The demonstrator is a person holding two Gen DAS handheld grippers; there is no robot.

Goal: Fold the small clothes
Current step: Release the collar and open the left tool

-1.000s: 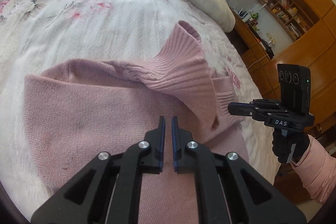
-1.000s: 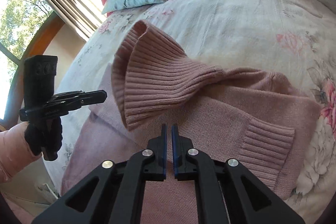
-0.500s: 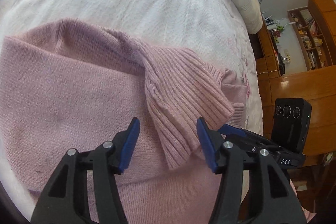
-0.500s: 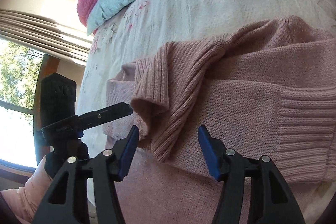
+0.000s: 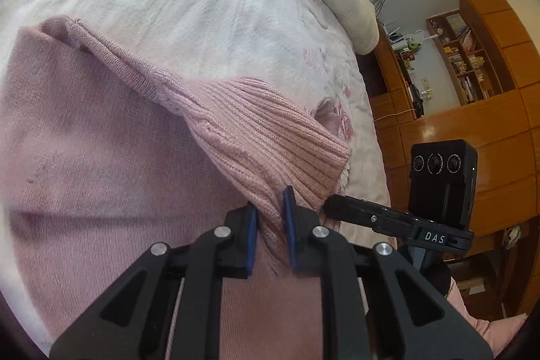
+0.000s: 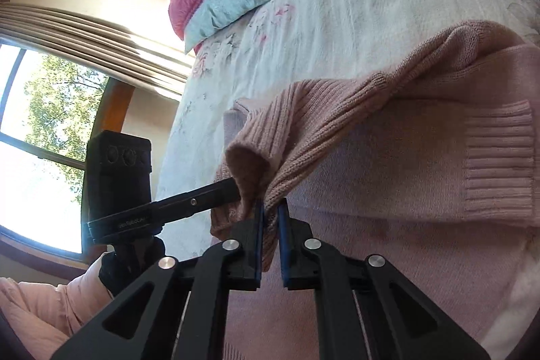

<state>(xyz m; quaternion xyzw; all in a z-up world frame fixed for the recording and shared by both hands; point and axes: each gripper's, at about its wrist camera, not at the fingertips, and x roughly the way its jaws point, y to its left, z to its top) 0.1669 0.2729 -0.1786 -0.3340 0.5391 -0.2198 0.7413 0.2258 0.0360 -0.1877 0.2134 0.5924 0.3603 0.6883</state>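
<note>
My left gripper (image 5: 270, 218) and right gripper (image 6: 270, 225) each pinched the ribbed collar (image 5: 270, 137) of the pink sweater (image 5: 101, 157), which lay on the bed (image 5: 202, 5) toward twelve o'clock.

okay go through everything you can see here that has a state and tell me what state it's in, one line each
left gripper: shut on the ribbed hem.
right gripper: shut on the ribbed hem.
ribbed hem: lifted, bunched between both grippers.
pink sweater: lying on the bed, partly folded.
sleeve cuff: lying flat across the sweater's body.
curtain: drawn aside from the window.
</note>
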